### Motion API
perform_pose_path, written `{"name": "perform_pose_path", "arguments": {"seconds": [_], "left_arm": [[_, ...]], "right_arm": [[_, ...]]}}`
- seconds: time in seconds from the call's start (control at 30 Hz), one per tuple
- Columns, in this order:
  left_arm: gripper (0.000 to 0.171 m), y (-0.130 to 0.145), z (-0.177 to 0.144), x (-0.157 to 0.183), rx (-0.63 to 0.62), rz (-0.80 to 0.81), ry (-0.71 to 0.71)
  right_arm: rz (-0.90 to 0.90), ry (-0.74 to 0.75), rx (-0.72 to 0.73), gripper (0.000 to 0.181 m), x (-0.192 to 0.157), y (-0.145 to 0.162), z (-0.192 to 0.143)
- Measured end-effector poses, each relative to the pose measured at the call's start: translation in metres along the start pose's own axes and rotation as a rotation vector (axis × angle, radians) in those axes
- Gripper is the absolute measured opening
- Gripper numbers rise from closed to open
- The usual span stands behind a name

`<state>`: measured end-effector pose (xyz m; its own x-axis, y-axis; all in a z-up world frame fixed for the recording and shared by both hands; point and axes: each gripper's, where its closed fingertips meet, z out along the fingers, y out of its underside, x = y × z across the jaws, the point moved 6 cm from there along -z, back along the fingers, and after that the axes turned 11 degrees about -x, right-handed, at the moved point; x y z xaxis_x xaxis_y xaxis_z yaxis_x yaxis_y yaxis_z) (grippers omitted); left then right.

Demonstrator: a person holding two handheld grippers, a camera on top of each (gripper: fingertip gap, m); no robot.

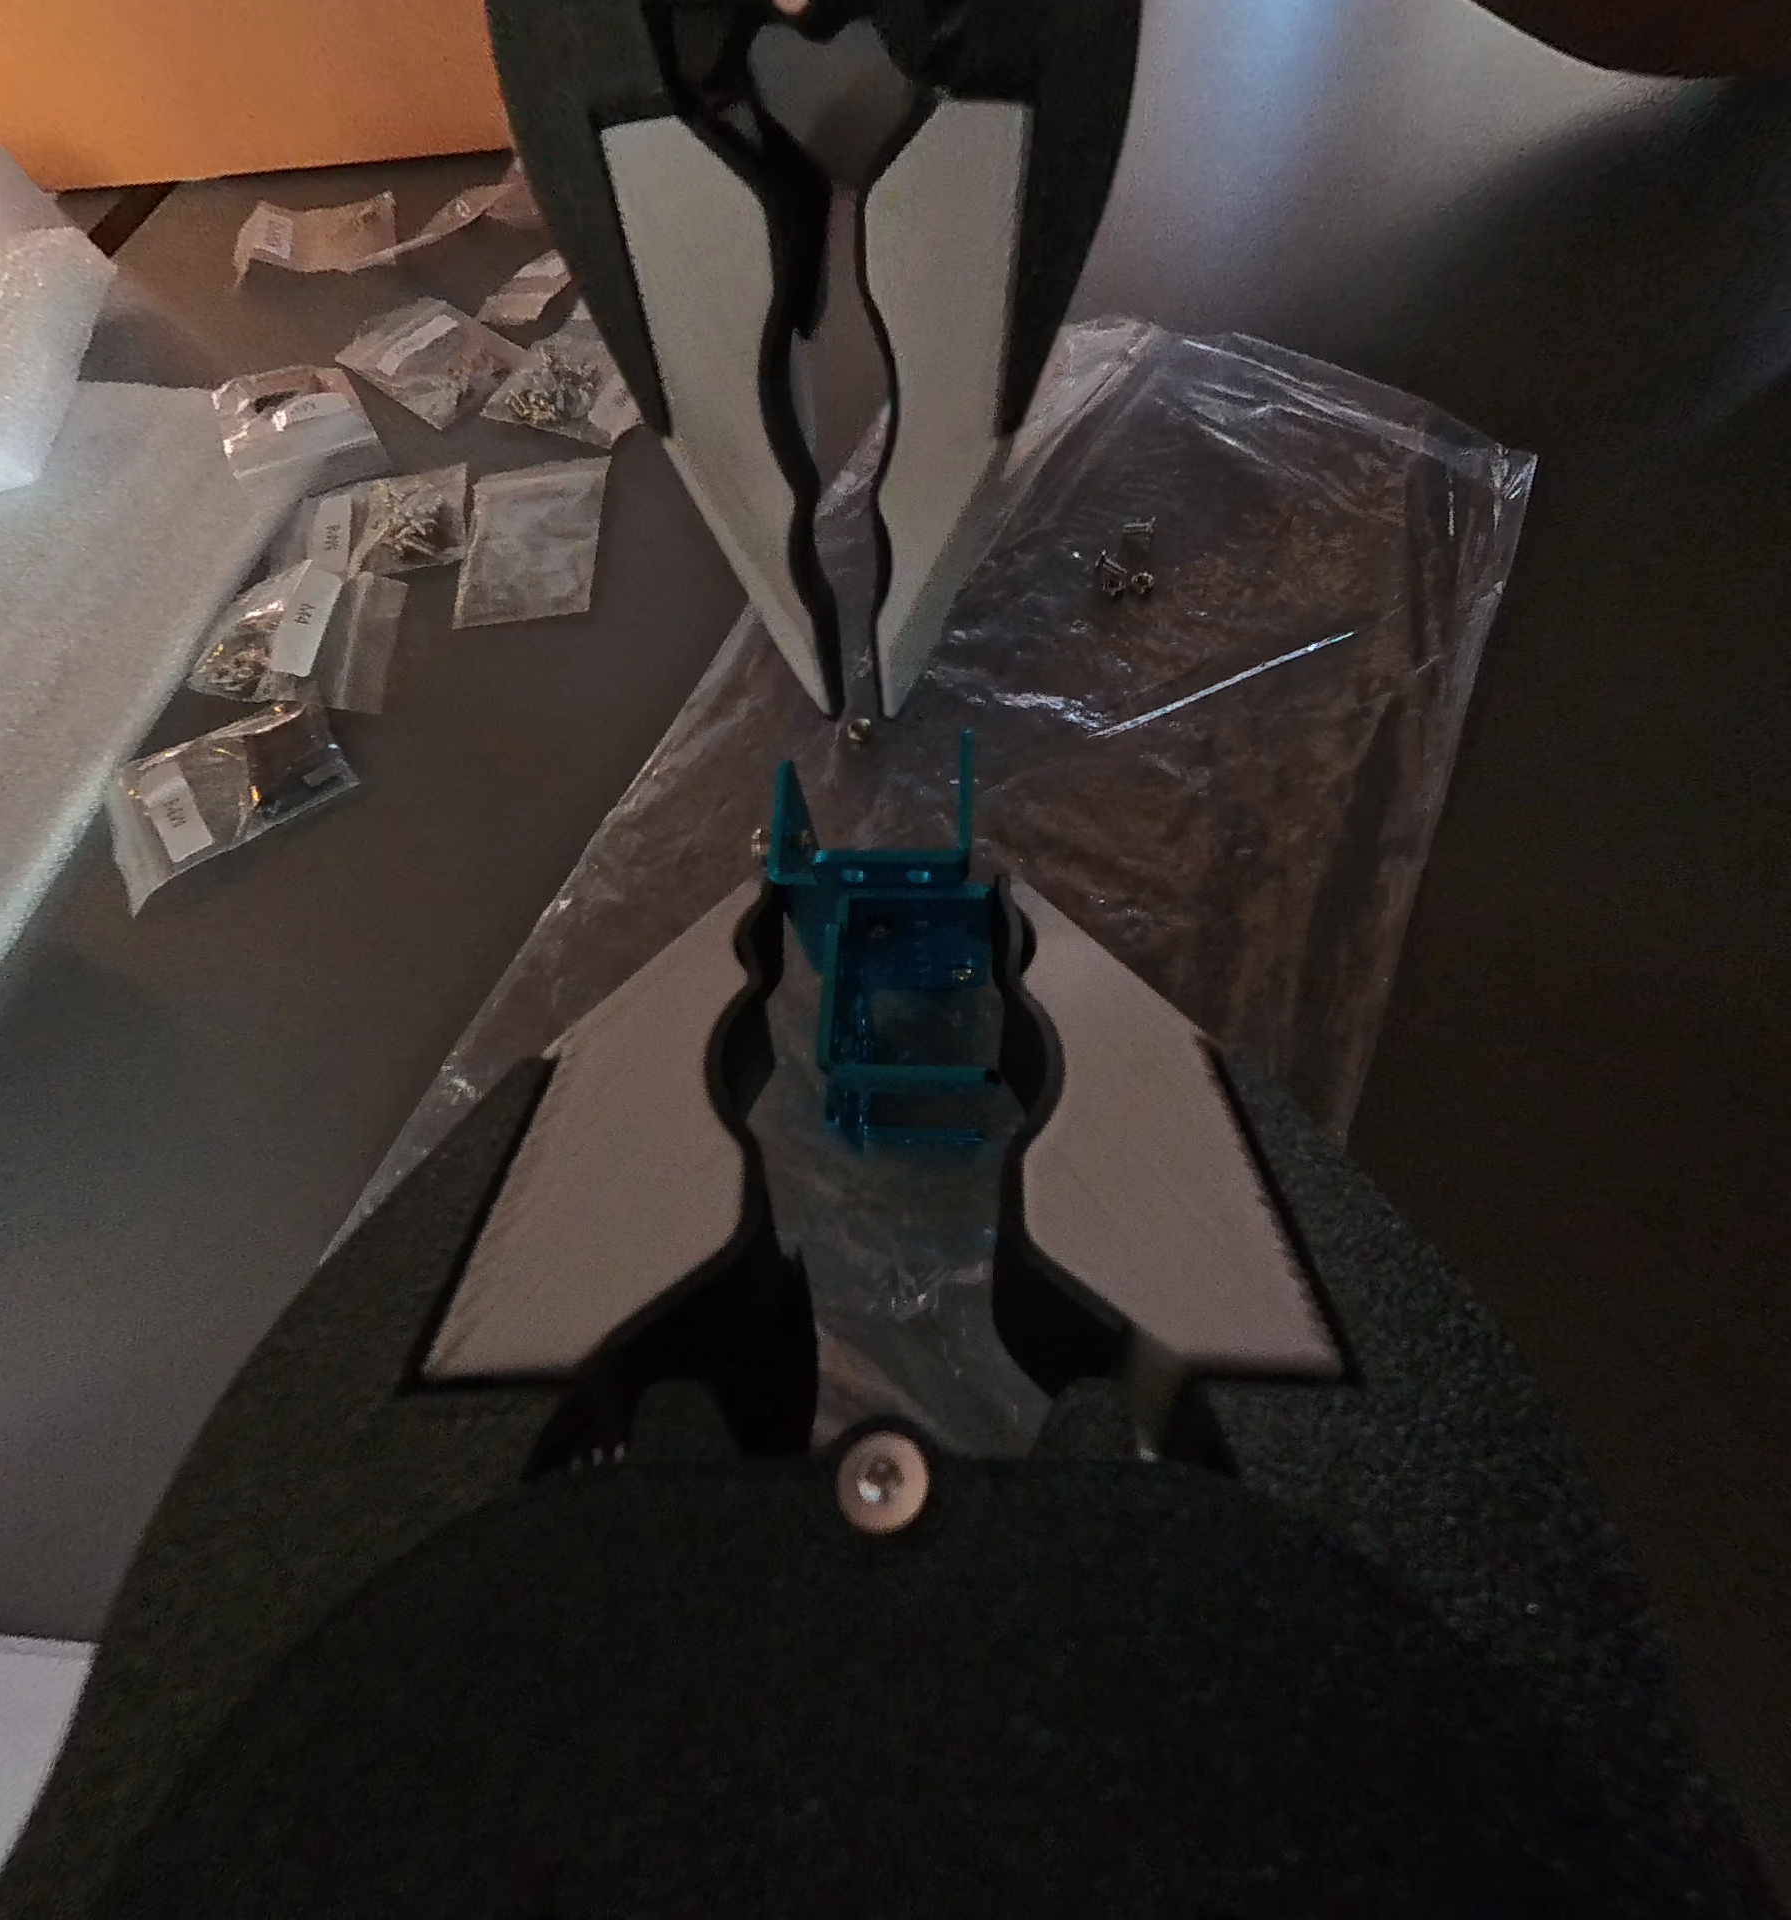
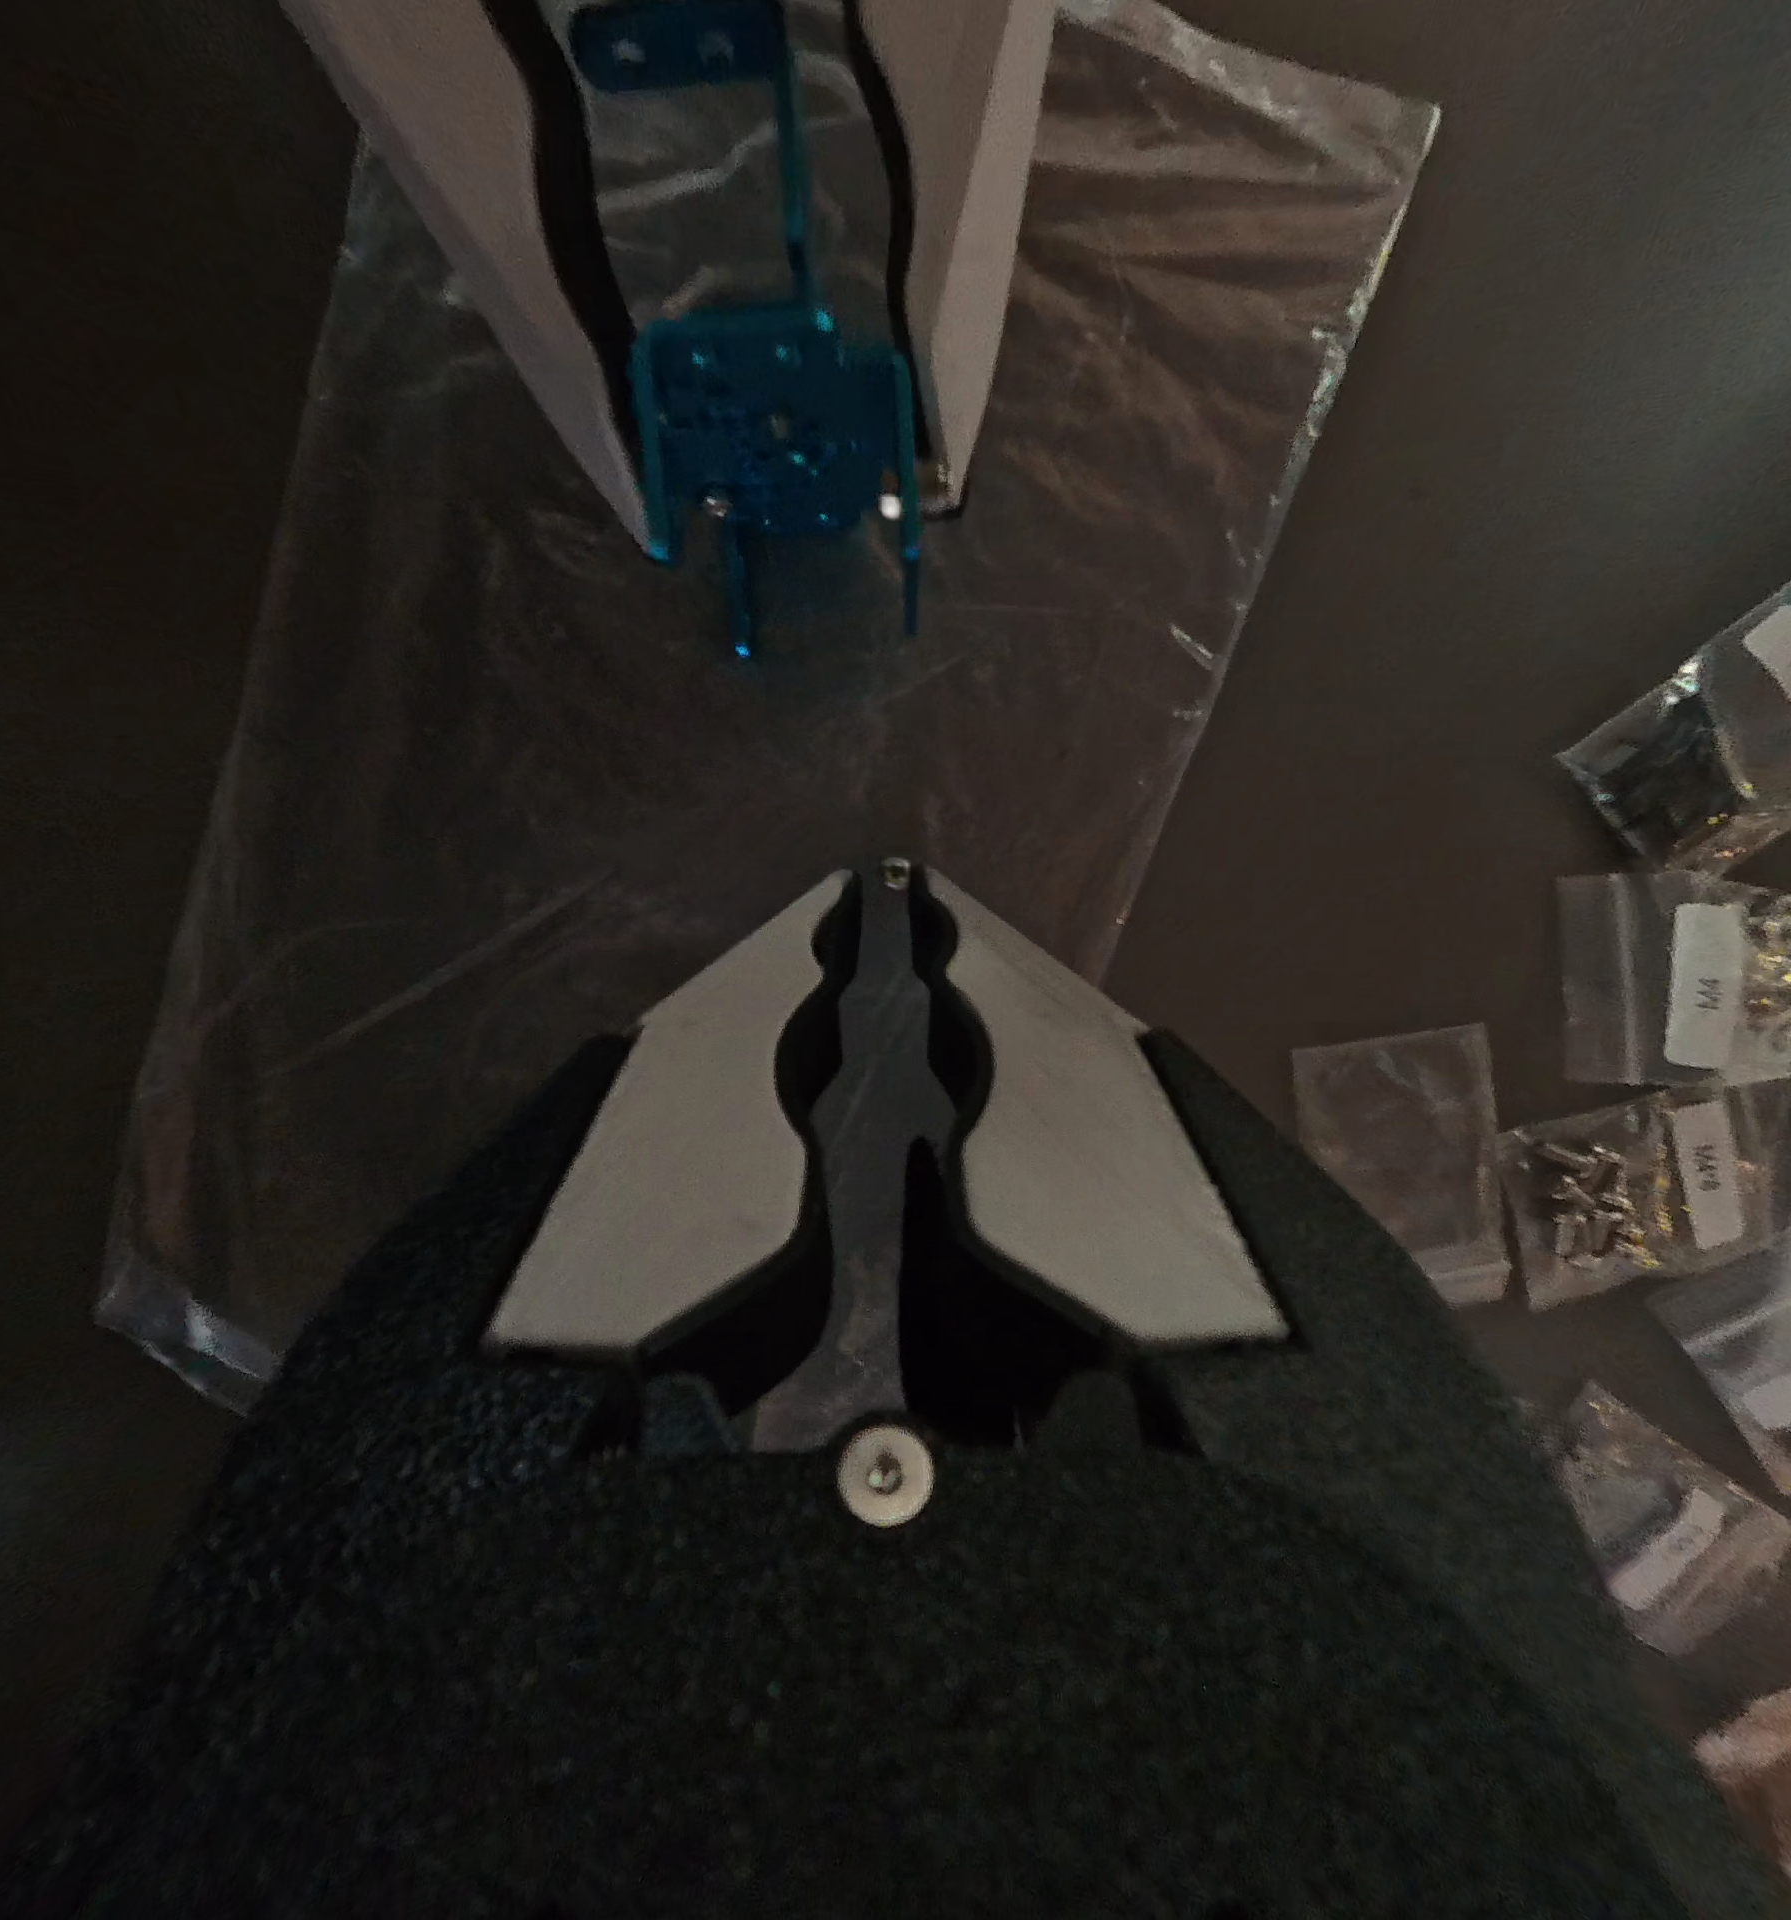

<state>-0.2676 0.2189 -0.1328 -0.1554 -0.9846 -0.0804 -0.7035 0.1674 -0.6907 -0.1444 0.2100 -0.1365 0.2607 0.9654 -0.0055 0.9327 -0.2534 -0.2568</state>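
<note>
Holding a blue metal bracket assembly (image 1: 896, 987) between its two fingers, the left gripper (image 1: 891, 904) is clenched on the sides of this part and keeps it lifted a little above a clear plastic bag (image 1: 1234, 644) that lies flat on the dark tabletop (image 1: 247, 1091). The bracket is made of several bent blue plates joined with small screws, and its open prongs point away from the left gripper, toward the other tool; I judge it is held so in order that the free end stays reachable. The right gripper (image 2: 891, 878) comes from the opposite side, and its fingers are closed on one small screw (image 2: 892, 873), which sticks out at the very tips, near the bracket but not touching it. In the left wrist view the same screw (image 1: 857, 729) is just beyond the upper edge of the bracket. A few loose screws (image 1: 1125, 571) rest on the plastic bag, well apart from both grippers, probably so that they do not roll away on the tabletop. Toward the left edge of the tabletop many small zip bags of hardware (image 1: 423, 457) with white labels are spread, beside a white foam sheet (image 1: 29, 582). An orange-brown cardboard box (image 1: 247, 83) stands behind them at the far edge.
</note>
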Motion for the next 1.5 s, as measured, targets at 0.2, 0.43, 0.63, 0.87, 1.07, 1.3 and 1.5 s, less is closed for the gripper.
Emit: {"name": "perform_pose_path", "arguments": {"seconds": [0.2, 0.43, 0.63, 0.87, 1.07, 1.3, 1.5], "left_arm": [[0.04, 0.0, 0.0, 0.0, -0.001, -0.008, 0.005], [0.04, 0.0, 0.001, -0.002, -0.002, -0.027, 0.018], [0.039, -0.001, -0.001, -0.002, 0.012, -0.027, 0.006], [0.04, -0.001, -0.001, -0.003, 0.011, -0.018, -0.006], [0.04, -0.004, -0.005, -0.008, 0.051, -0.007, -0.071], [0.04, -0.008, -0.011, -0.007, 0.082, 0.033, -0.112], [0.039, 0.002, -0.002, -0.008, -0.018, -0.007, -0.079]], "right_arm": [[-0.028, -0.039, -0.021, 0.008, 0.006, -0.001, 0.0], [-0.06, -0.048, -0.048, 0.004, 0.002, -0.003, 0.004], [-0.037, -0.062, -0.003, 0.0, 0.005, -0.004, 0.002], [0.04, -0.093, 0.13, 0.0, 0.005, -0.001, -0.002], [0.164, -0.128, 0.363, 0.0, 0.005, -0.015, -0.014], [0.362, -0.377, 0.628, 0.0, 0.007, -0.026, -0.02], [0.403, -0.354, 0.566, 0.0, 0.01, -0.02, -0.011]]}}
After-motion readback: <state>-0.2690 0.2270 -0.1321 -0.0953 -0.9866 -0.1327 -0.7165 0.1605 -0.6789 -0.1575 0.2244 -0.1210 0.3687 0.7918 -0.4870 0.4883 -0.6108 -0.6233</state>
